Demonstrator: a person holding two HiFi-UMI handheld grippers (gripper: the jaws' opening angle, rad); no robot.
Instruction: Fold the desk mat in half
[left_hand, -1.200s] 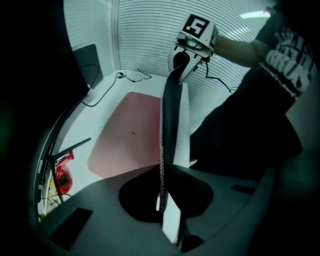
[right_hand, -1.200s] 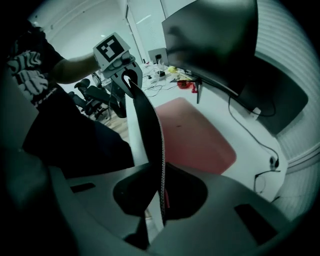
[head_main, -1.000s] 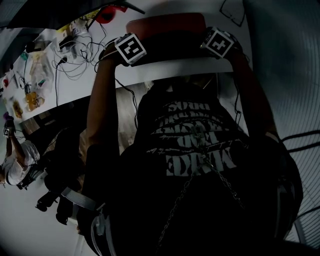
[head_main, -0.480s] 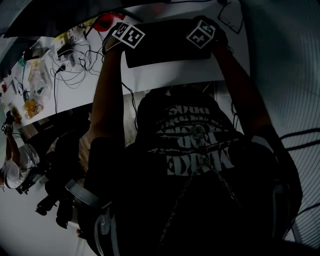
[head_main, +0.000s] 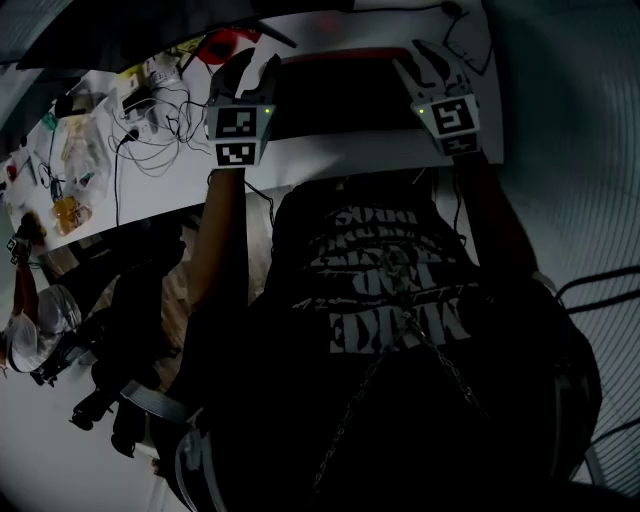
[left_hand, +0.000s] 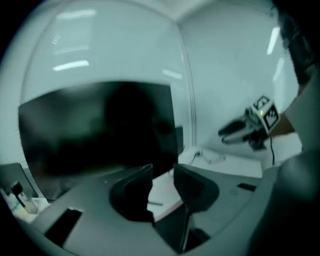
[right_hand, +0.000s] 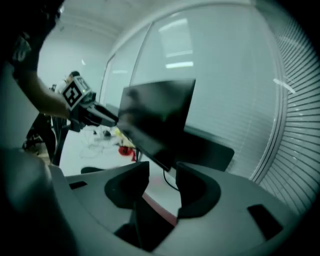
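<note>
— What sits closest to the head camera?

— The person's black shirt (head_main: 390, 290), with a chain (head_main: 440, 360) hanging down its front. It carries several rows of white block print, but the letters are too warped to read with any certainty.

— And the tools?

— Both are held out over the bench (head_main: 330, 150). On the left gripper (head_main: 247, 72) the fingers stand apart, and its own view shows a pale pinkish surface in the gap with a dark edge below it. On the right gripper (head_main: 428, 60) the fingers are apart as well, and a red rim and some white benchtop show between them. Whether either tool touches anything cannot be told. Each has a marker cube (head_main: 238, 135) with black-and-white squares and no lettering.

— Where is the desk mat?

— The desk mat (head_main: 340, 100) lies on the white bench in front of the person, between the two tools. Its dark face is up, and a red strip runs along its far edge.

— Farther out?

— A tangle of cables (head_main: 150, 120) lies on the bench to the left. A dark monitor (right_hand: 155, 115) stands behind the mat, and window blinds (right_hand: 300, 125) close off the right side.
</note>
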